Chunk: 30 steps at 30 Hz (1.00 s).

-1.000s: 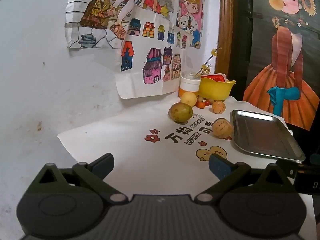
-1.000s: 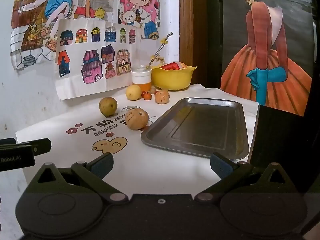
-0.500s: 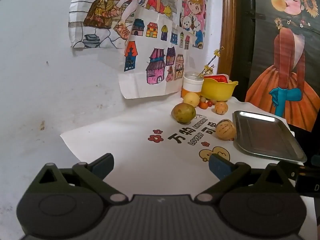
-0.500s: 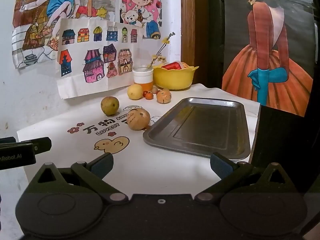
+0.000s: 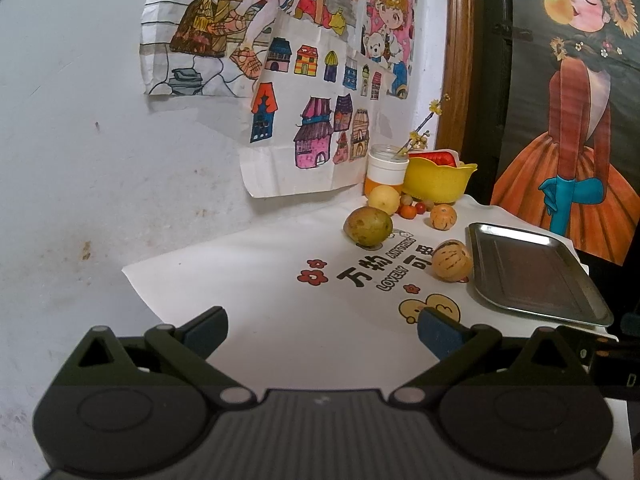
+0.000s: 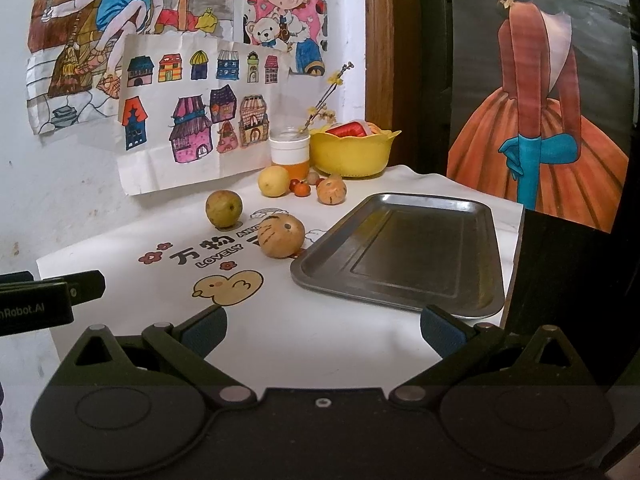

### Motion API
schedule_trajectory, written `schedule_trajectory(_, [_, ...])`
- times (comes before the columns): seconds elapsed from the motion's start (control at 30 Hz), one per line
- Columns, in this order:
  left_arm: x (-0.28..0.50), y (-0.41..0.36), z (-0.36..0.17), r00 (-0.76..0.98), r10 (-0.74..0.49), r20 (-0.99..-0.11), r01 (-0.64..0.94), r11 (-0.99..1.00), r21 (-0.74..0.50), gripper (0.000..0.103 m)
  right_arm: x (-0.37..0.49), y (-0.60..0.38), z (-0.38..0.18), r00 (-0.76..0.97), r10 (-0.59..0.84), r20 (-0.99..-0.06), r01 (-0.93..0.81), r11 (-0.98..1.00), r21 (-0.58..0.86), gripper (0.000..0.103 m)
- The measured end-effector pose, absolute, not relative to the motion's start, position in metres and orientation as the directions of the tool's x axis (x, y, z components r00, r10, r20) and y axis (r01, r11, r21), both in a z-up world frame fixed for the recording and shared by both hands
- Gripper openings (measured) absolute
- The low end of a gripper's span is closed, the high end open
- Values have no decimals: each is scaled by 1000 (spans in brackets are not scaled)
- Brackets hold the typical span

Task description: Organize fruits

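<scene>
- Left wrist view: the left gripper (image 5: 322,330) is held above a white printed cloth (image 5: 280,320), its two blue-tipped jaws spread wide with nothing between them.
- Ahead of the jaws and toward the right jaw's side lie the fruits. A green-brown round fruit (image 5: 368,226) sits farthest toward the middle; a striped tan fruit (image 5: 452,260) lies nearer, just beside the left rim of a metal tray (image 5: 532,276).
- Farther out — near the wall — are a yellow fruit (image 5: 384,199), a smaller striped fruit (image 5: 443,217) and a few tiny red and orange fruits (image 5: 412,210), clustered in front of a white-lidded jar (image 5: 386,172) and a yellow bowl (image 5: 438,182).
- Beyond the right jaw, part of the right gripper's dark body shows at the frame edge.
- Right wrist view: the right gripper (image 6: 323,330) also has its jaws wide apart and holds nothing.
- The metal tray (image 6: 400,256) lies just ahead of the right jaw, with nothing in it.
- The striped tan fruit (image 6: 281,236) sits ahead between the jaws, next to the tray's left corner; whether it touches the rim cannot be told.
- The green-brown round fruit (image 6: 224,208) lies ahead of the left jaw, a little farther out.
- The yellow fruit (image 6: 273,181), the smaller striped fruit (image 6: 331,189) and the tiny red and orange fruits (image 6: 301,188) lie farther still, before the jar (image 6: 290,152) and the yellow bowl (image 6: 352,152).
- Outside the left jaw, the left gripper's black finger (image 6: 52,292) reaches in from the frame edge.
</scene>
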State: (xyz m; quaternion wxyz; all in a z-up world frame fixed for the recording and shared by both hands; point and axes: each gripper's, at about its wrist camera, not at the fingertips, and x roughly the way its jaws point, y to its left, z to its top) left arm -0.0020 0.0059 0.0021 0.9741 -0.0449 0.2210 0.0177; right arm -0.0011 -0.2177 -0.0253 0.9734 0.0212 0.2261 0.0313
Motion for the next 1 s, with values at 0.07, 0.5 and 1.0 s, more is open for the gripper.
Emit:
schedule_trajectory(0.07, [-2, 6, 2, 902, 14, -432, -54, 995, -80, 103, -2, -209, -29, 896, 70, -438, -54, 997, 51, 103])
schedule_trajectory(0.5, [-2, 6, 2, 902, 15, -432, -55, 995, -80, 103, -3, -208, -29, 894, 71, -442, -55, 997, 50, 103])
schedule_trajectory(1.0, [-2, 6, 2, 902, 14, -432, -55, 995, -82, 103, -2, -209, -29, 893, 72, -444, -56, 997, 49, 103])
